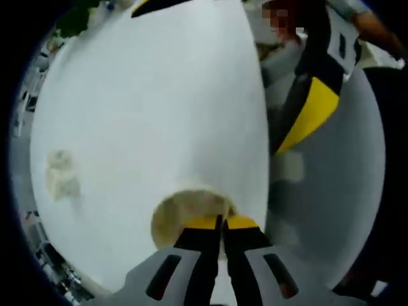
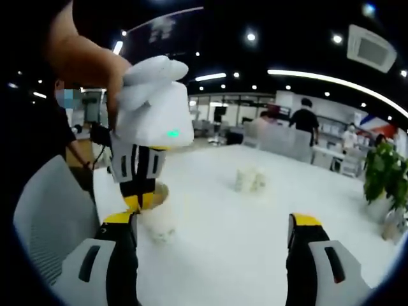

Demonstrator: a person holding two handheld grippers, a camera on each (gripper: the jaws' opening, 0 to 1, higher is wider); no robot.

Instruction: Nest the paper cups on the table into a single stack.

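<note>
Left gripper view: left claw [image 1: 222, 224] pinches a round paper cup's [image 1: 182, 213] rim; right claw [image 2: 213, 233] gapes over smooth white table [image 2: 255, 242].

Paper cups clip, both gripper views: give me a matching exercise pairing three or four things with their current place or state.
Things:
1. left gripper
2. right gripper
3. nearer paper cup
4. farther paper cup
5. potted plant

States:
a. jaws wide apart
b. alone mid-table
c. closed on a cup rim
d. off the table's far right in the right gripper view
e. held at its rim

Pairs: 1-c, 2-a, 3-e, 4-b, 5-d
</note>
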